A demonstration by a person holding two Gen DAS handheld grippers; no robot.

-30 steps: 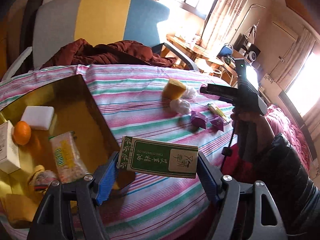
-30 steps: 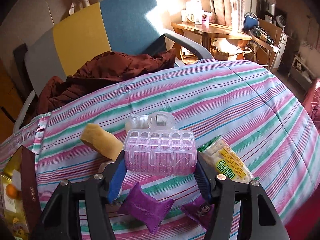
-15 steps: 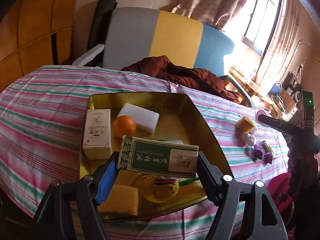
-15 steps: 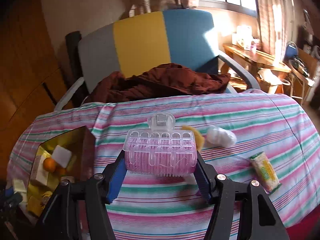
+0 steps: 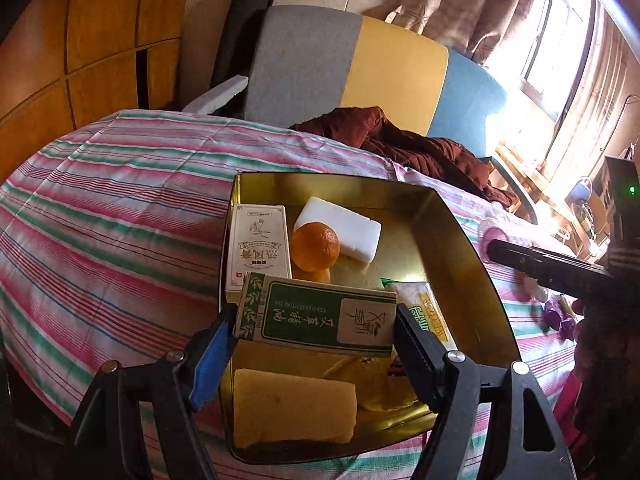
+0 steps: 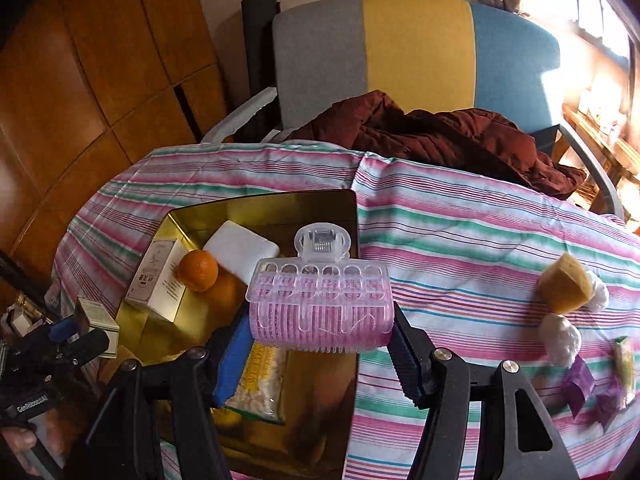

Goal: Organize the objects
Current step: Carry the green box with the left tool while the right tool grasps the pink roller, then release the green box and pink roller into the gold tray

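My left gripper (image 5: 316, 322) is shut on a green and white box (image 5: 312, 316), held flat just above the open gold tin (image 5: 460, 232). Inside the tin lie a white carton (image 5: 258, 248), an orange (image 5: 315, 246), a white block (image 5: 340, 226), a yellow sponge (image 5: 294, 412) and a snack packet (image 5: 428, 312). My right gripper (image 6: 320, 324) is shut on a pink hair roller with a clear clip (image 6: 320, 304), hanging over the tin's right wall (image 6: 356, 216). The right wrist view also catches the left gripper (image 6: 76, 332) at the far left.
Loose on the striped tablecloth (image 6: 460, 240), to the right, are a yellow sponge (image 6: 566, 284), white wads (image 6: 560, 338), purple sachets (image 6: 578, 384) and a snack packet (image 6: 624, 364). Behind the table stands a grey, yellow and blue chair (image 6: 416, 48) with a maroon jacket (image 6: 440, 136).
Both grippers have swung left. The left one has carried the green box from beside the tin to over it. The right one has brought the roller from the loose items to the tin.
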